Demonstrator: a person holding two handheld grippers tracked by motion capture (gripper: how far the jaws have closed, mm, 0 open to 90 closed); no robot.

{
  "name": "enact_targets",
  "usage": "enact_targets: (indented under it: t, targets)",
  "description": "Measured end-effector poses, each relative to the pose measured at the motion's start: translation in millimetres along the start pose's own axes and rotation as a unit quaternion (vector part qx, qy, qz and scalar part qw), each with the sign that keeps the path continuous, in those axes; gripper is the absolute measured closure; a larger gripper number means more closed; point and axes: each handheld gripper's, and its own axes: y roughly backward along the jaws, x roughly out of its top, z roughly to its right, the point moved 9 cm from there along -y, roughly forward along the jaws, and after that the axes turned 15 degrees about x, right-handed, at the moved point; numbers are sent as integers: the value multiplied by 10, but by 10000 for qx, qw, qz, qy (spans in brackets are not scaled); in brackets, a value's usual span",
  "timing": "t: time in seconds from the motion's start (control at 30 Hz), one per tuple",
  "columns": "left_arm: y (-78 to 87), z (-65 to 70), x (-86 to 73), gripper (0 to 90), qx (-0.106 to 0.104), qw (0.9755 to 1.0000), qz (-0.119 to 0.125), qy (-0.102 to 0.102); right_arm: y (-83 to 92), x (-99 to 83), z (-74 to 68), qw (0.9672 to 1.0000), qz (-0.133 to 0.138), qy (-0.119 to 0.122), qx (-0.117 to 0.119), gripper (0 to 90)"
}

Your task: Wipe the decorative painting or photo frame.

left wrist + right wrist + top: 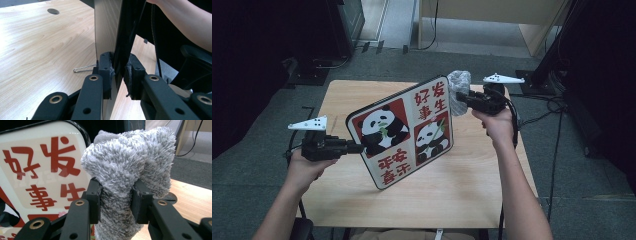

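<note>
A rounded board [404, 131] printed with two pandas and red characters is held tilted above the wooden table [462, 185]. My left gripper [360, 147] is shut on its left edge; in the left gripper view the board's thin edge [118, 37] runs up between the two pads. My right gripper [462, 99] is shut on a fluffy grey cloth [458, 90], which sits at the board's upper right corner. In the right gripper view the cloth [130, 167] bulges above the jaws, with the board's face [37, 170] just to its left.
A small metal clip [83, 68] lies on the table under the board. A round hole [53, 11] is cut in the tabletop. Black stands and cables [557, 105] surround the table on the grey floor. A person's forearm [182, 20] crosses the left gripper view.
</note>
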Motion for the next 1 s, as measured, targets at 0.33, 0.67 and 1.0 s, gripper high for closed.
enact_targets:
  t: [0.33,0.67,1.0]
  targets:
    - [1,4,2,777,76,10000,-19,-20,11,-93,10,10000,-77,2,29,654]
    - [0,8,2,778,102,9999,-26,-11,0,-173,46,9999,3,-91,122,654]
    - [-1,10,2,779,127,9999,-28,-21,-7,-283,76,9997,-26,-218,143,655]
